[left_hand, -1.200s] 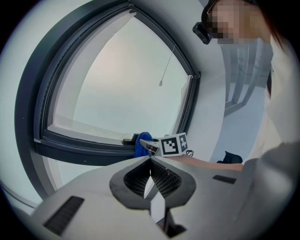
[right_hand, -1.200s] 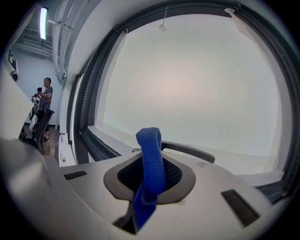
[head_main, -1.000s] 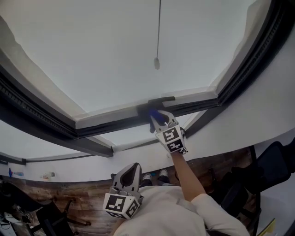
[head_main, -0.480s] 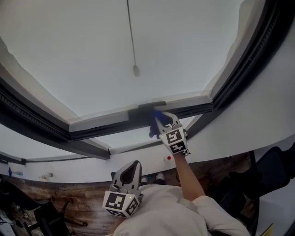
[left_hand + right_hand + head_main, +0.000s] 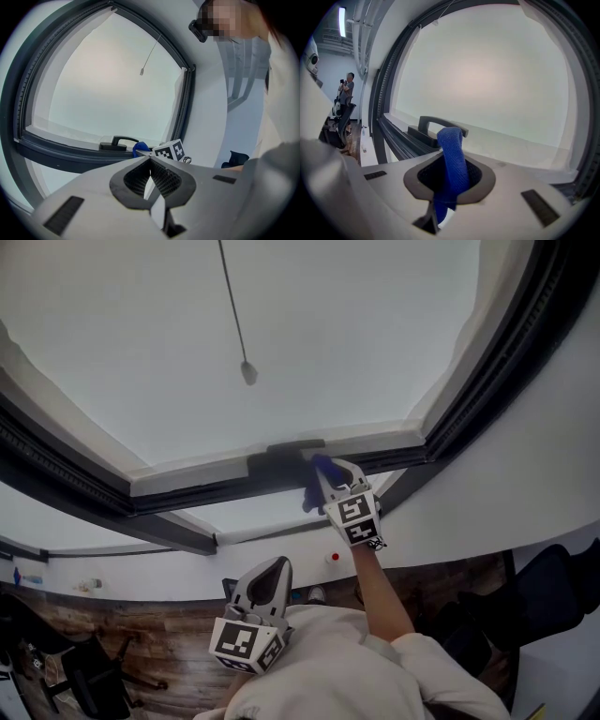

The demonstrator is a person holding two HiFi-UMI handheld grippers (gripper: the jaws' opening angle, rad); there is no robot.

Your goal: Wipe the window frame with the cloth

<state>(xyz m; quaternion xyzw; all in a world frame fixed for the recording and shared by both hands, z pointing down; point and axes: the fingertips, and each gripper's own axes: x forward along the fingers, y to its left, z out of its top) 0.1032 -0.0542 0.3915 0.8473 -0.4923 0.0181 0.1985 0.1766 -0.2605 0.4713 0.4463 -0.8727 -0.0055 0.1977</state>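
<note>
My right tongs (image 5: 324, 476) clamp cloth (image 5: 452, 159), seemingly against window frame (image 5: 187, 491) at centre, for wiping; my left tongs (image 5: 150, 161) closed, empty.

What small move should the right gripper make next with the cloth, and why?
Probably slide the blue cloth sideways along the dark window frame: the right gripper clamps it with its tip right at the window handle.

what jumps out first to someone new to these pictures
The big bright window pane fills the top of the head view, edged by a dark frame. At its lower rail, next to the dark handle, the right gripper is shut on a vivid blue cloth. The left gripper hangs low by the person's chest, jaws shut on nothing.
</note>
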